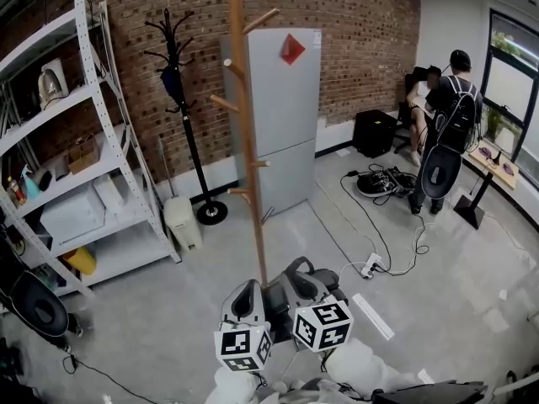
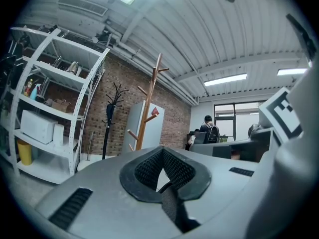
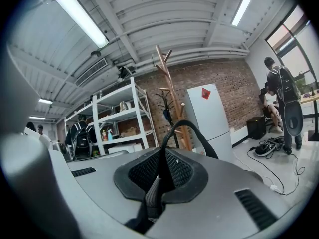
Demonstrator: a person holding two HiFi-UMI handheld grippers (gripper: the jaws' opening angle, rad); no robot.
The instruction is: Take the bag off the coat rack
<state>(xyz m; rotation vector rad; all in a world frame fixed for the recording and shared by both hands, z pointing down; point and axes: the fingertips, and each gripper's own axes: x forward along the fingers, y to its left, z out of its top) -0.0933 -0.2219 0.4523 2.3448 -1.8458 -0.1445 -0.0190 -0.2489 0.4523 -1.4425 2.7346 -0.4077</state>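
The left gripper (image 1: 246, 291) has its jaws closed on a black strap (image 2: 170, 203). The bag (image 1: 276, 303), dark, hangs between the two grippers, just before the foot of the wooden coat rack (image 1: 242, 124), clear of its pegs. The right gripper (image 1: 299, 269) has its jaws clamped on a strap loop (image 3: 185, 128).

I take this for a workshop-style lab room. It has a bare brick wall (image 1: 354, 40) and a grey concrete floor (image 1: 472, 293). Open metal shelving (image 1: 109, 133) carries a microwave (image 1: 72, 215), and a fridge (image 1: 282, 116) stands behind a wooden coat rack (image 1: 244, 124). Cables (image 1: 354, 217) and a power strip (image 1: 371, 268) trail across the floor. Strip lights (image 3: 82, 19) run along a ribbed ceiling, and a person (image 1: 450, 99) with a backpack stands near a window (image 1: 505, 57).
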